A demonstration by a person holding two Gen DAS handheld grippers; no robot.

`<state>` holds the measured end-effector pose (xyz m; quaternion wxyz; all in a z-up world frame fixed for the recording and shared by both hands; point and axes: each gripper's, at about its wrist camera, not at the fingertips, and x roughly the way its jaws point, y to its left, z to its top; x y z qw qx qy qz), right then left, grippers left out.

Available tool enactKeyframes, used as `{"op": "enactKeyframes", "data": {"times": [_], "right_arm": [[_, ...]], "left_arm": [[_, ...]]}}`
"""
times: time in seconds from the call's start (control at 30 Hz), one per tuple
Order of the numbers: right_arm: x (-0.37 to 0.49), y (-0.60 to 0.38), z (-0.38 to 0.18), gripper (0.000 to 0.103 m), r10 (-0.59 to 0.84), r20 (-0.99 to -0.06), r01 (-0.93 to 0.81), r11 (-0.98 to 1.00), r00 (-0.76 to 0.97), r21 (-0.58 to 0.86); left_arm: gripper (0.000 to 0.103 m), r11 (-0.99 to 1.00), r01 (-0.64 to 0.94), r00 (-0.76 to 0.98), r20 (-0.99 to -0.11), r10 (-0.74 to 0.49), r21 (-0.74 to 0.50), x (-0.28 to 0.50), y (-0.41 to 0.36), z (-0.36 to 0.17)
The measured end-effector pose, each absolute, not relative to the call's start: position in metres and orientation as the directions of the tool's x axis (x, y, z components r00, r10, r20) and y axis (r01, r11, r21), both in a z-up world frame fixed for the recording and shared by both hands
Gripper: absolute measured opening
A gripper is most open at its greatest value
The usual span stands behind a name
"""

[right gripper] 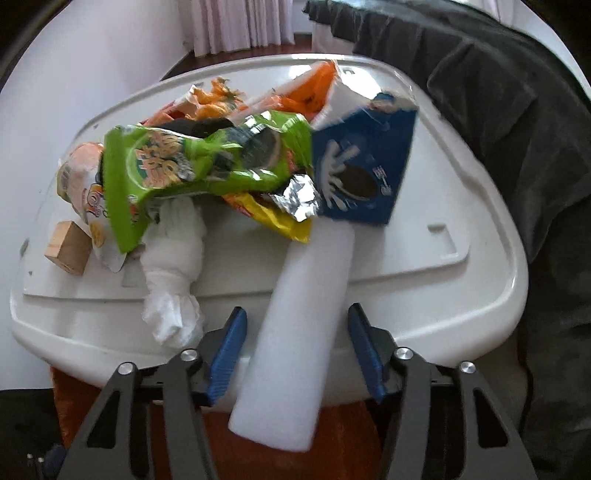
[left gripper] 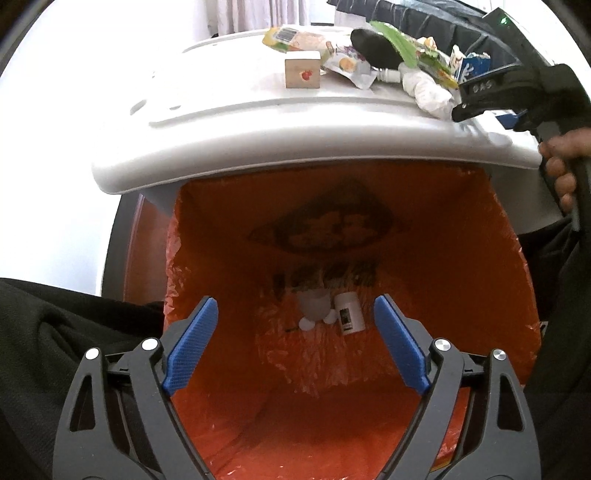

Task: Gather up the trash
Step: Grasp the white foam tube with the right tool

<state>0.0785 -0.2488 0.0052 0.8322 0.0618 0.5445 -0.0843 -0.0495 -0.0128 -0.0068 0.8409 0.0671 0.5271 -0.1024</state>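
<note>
The white foam block lies loose between the wide-open right gripper pads, overhanging the table edge, and could tip beside the orange bag under the wide-open, empty left gripper.

Room's pretty bright, daylight washing out the white wall. Pale pinkish curtains hang at the back, with a strip of dark reddish wood floor under them. Some dark grey fabric is draped along the right.
</note>
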Motion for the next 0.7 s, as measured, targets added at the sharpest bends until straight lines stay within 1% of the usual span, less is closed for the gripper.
{"op": "enactKeyframes", "data": {"times": [0.03,0.13,0.17,0.3,0.4,0.47,0.57,0.63,0.7], "right_arm": [[0.078,-0.248,0.006,0.033,-0.069,-0.915,0.206,0.978,0.397,0.016],[0.072,-0.250,0.008,0.023,-0.031,-0.907,0.213,0.975,0.420,0.065],[0.070,-0.253,0.010,0.022,-0.023,-0.904,0.214,0.974,0.428,0.077],[0.042,-0.261,0.028,0.021,0.046,-0.867,0.177,0.972,0.496,0.153],[0.011,-0.262,0.058,0.021,0.113,-0.802,0.085,0.976,0.587,0.200],[-0.005,-0.258,0.073,0.021,0.116,-0.757,0.038,0.982,0.643,0.183],[-0.017,-0.249,0.090,0.022,0.080,-0.672,-0.001,0.993,0.736,0.118],[-0.021,-0.247,0.087,0.023,0.074,-0.640,-0.002,0.994,0.765,0.112],[-0.016,-0.247,0.082,0.023,0.078,-0.628,-0.004,0.993,0.774,0.119]], "left_arm": [[0.084,0.970,0.243,0.427,-0.899,-0.103,0.004,-0.049,-0.013,-0.006],[0.084,0.970,0.244,0.430,-0.897,-0.104,0.004,-0.050,-0.015,-0.004],[0.084,0.970,0.243,0.435,-0.895,-0.104,0.005,-0.051,-0.014,-0.003],[0.084,0.974,0.227,0.467,-0.876,-0.121,-0.013,-0.051,-0.010,0.008],[0.084,0.975,0.220,0.494,-0.859,-0.134,-0.025,-0.042,-0.010,0.019],[0.084,0.979,0.202,0.518,-0.847,-0.122,-0.017,-0.027,-0.014,0.030],[0.084,0.981,0.192,0.567,-0.811,-0.144,-0.041,-0.001,-0.024,0.043],[0.084,0.979,0.196,0.610,-0.776,-0.160,-0.047,0.015,-0.031,0.048],[0.084,0.981,0.194,0.653,-0.742,-0.150,-0.027,0.037,-0.039,0.048]]}}
